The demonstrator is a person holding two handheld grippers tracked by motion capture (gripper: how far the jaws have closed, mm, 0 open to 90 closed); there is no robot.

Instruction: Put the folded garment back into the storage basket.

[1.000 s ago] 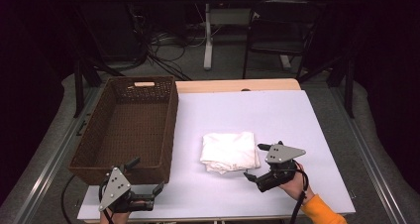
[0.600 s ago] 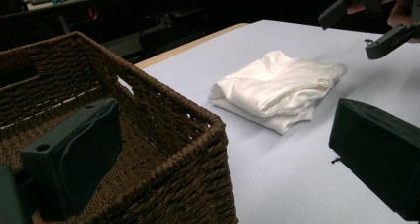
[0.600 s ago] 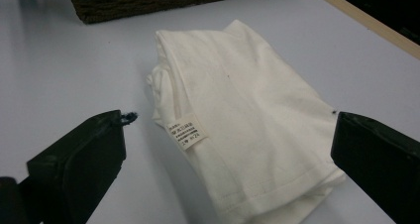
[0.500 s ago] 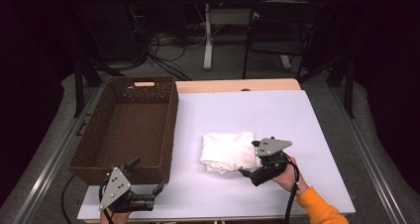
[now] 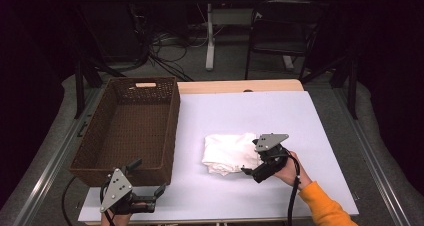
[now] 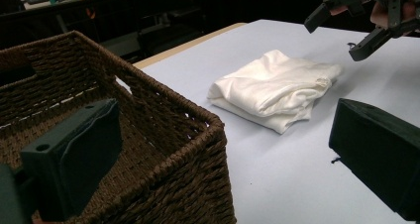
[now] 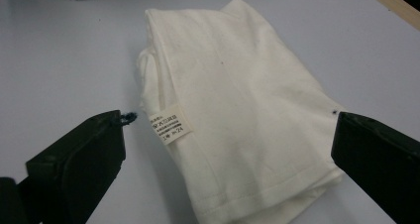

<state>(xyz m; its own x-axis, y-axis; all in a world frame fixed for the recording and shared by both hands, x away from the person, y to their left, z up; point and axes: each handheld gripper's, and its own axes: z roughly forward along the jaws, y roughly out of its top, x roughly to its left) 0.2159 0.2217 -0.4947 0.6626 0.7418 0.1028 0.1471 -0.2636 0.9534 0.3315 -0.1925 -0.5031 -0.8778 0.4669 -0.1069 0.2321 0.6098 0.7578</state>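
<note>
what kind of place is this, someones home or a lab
Most likely a lab or recording workspace, not a home. The white-topped table stands in a dark room with loose cables on the floor behind it, and a folded white garment and a wicker basket are laid out for a handheld right gripper.

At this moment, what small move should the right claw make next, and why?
Probably ease the right claw forward and down onto the near edge of the folded white garment, then close. Its jaws stand wide open on either side of the garment's edge and hold nothing, and the garment lies flat on the table beside the wicker basket. The left claw waits open by the basket's near corner.
</note>
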